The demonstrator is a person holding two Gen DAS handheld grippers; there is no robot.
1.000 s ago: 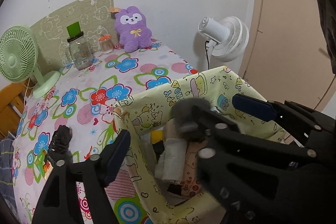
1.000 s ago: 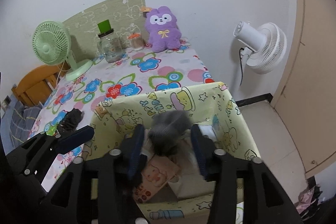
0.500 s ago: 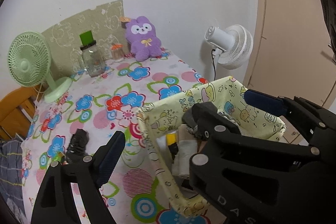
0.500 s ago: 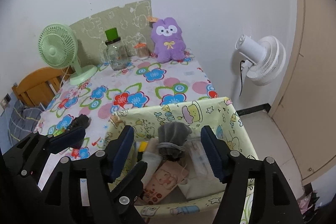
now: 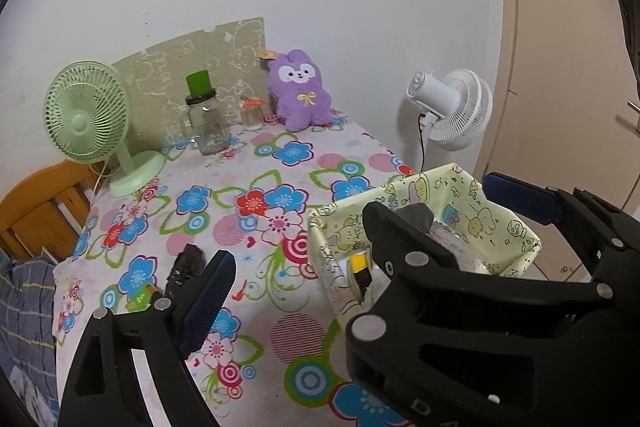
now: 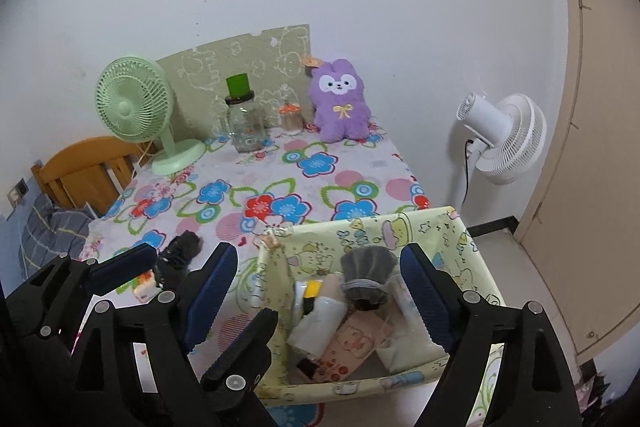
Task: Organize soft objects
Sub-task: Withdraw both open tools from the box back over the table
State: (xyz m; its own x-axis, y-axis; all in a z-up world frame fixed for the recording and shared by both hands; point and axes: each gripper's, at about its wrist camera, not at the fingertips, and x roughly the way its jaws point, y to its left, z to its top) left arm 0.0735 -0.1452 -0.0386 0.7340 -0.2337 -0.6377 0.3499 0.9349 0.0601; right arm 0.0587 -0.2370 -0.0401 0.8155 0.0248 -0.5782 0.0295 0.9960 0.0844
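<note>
A grey soft roll (image 6: 366, 277) tied with a band lies in the yellow cartoon-print fabric basket (image 6: 360, 231), free of both pads. My right gripper (image 6: 318, 253) hangs above and in front of the basket, its jaws opening wide with nothing pressed between them. In the left wrist view the roll (image 5: 418, 217) peeks out behind the right gripper's finger. My left gripper (image 5: 356, 223) stands open and empty, straddling the basket's (image 5: 460, 195) near corner. A dark fuzzy item (image 5: 186, 269) lies on the floral tablecloth left of the basket. A purple plush (image 6: 340, 105) sits at the back.
The basket also holds a white roll (image 6: 316, 323), a yellow item and a printed packet (image 6: 352, 343). A green fan (image 6: 134, 107), a glass jar (image 6: 244, 127) and a small orange-lidded jar stand at the back. A white fan (image 6: 504, 139) stands right of the table, a wooden chair (image 6: 80, 167) to its left.
The grey roll was between the right jaws; they have spread and it now rests in the basket. Both grippers have drawn back and up from the basket.
</note>
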